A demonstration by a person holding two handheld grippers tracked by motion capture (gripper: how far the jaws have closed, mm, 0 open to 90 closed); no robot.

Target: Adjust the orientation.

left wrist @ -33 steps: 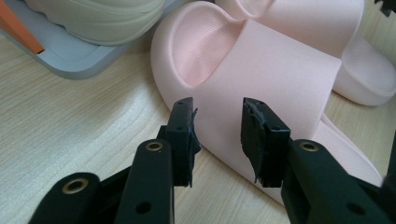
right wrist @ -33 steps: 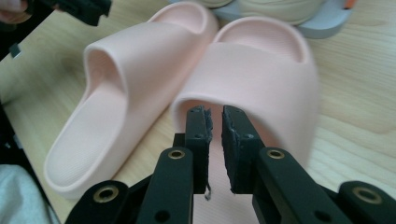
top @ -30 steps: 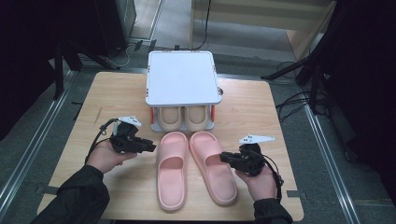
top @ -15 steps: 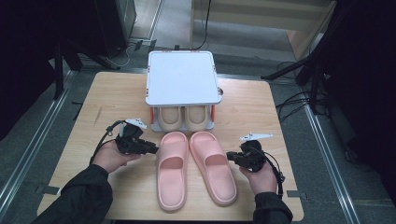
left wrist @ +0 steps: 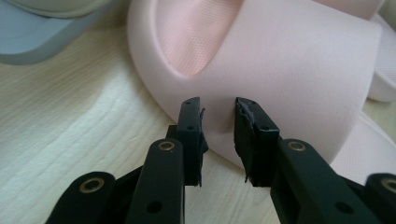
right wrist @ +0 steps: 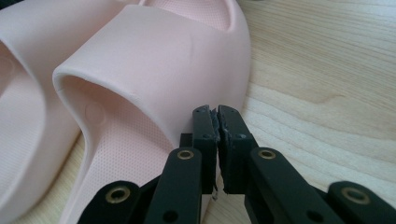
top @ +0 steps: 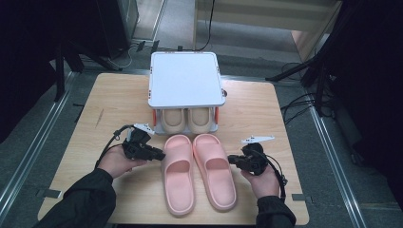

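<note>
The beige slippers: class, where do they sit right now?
In the high view, the beige slippers sit side by side inside the white rack at the table's far middle, just beyond the toes of the pink slippers.

Your two slippers lie side by side on the table (top: 266,109), the left slipper (top: 178,173) touching the right slipper (top: 215,168). Behind them stands a rack (top: 186,78) with another pair (top: 186,121) inside (toes toward you). Your left gripper (top: 159,155) sits just left of the slippers, your right gripper (top: 231,159) just right.
</note>
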